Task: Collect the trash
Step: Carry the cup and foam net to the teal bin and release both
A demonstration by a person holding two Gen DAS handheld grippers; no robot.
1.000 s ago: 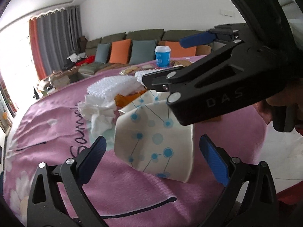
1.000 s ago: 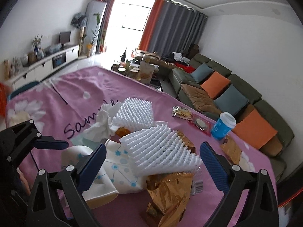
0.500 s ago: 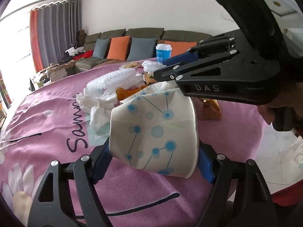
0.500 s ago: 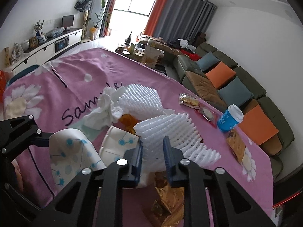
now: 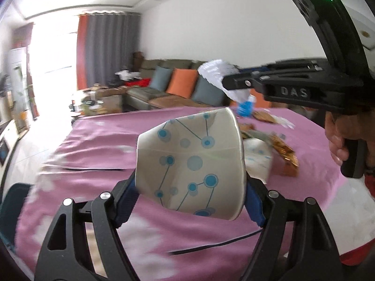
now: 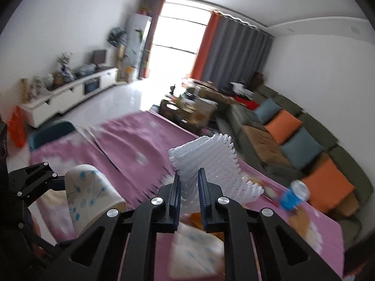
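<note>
There are two grippers: the left gripper (image 5: pixel 191 194) and the right gripper (image 6: pixel 189 185). There are two paper cups with blue dots, one (image 5: pixel 192 161) held up and one (image 5: pixel 257 161) lying on the table. There is one white foam net (image 6: pixel 211 164). There is one blue cup with a white lid (image 6: pixel 294 195). There is one pink tablecloth (image 5: pixel 98 145). There is one crumpled gold wrapper (image 5: pixel 284 151). On the sofa (image 6: pixel 253 138) there are two orange cushions, the first (image 6: pixel 282 126) and the second (image 6: pixel 328 187), and two blue-grey cushions, the first (image 6: pixel 268 107) and the second (image 6: pixel 301 148). One hand (image 5: pixel 339 138) shows.
</note>
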